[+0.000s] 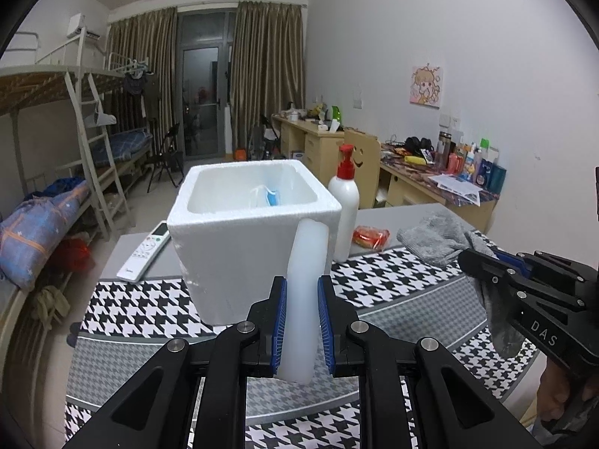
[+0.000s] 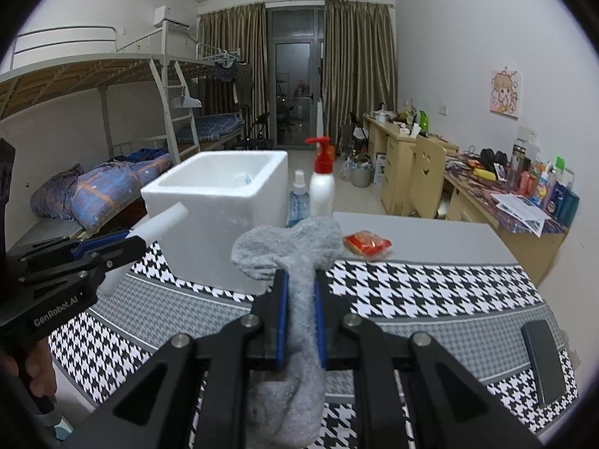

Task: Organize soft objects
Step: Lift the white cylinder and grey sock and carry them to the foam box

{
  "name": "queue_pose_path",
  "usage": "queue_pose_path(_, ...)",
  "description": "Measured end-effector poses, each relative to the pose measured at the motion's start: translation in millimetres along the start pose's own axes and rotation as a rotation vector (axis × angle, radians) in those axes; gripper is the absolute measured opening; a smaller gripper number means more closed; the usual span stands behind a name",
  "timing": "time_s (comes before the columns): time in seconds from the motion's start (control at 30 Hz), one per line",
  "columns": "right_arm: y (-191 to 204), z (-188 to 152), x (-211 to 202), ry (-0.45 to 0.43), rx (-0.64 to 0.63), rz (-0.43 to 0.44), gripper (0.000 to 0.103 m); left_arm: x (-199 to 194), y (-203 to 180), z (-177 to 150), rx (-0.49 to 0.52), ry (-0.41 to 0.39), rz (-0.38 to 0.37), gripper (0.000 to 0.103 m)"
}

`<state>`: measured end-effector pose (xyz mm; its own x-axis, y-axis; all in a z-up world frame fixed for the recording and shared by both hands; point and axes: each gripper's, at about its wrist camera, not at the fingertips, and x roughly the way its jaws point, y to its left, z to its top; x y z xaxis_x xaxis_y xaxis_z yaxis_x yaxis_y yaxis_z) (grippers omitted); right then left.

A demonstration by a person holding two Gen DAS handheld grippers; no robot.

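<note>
My left gripper (image 1: 302, 321) is shut on a white foam cylinder (image 1: 305, 292), held upright just in front of the white foam box (image 1: 239, 247). The box is open on top with a small blue and white item (image 1: 270, 195) inside. My right gripper (image 2: 301, 318) is shut on a grey fluffy cloth (image 2: 295, 262), held above the houndstooth mat, right of the box (image 2: 221, 217). The right gripper with the cloth (image 1: 441, 239) shows at the right of the left wrist view. The left gripper (image 2: 129, 241) with the cylinder (image 2: 161, 224) shows at the left of the right wrist view.
A white pump bottle with a red top (image 1: 344, 202) and a small blue spray bottle (image 2: 298, 202) stand behind the box. A red snack packet (image 2: 367, 244) lies on the grey table (image 2: 430, 235). A white remote (image 1: 144, 252) lies left of the box. A black phone (image 2: 543, 359) lies on the mat (image 2: 430, 288).
</note>
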<state>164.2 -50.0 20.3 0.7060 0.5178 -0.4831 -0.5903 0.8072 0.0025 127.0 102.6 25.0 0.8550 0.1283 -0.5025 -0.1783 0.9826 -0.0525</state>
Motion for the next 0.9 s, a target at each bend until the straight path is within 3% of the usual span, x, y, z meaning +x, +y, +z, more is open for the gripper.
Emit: queue_pose_path(0.9,20.7,54.0,24.0,-0.074,-0.04,0.051,0.016,5.9,18.1,52.7,0.024,-0.11,0.124,0.018)
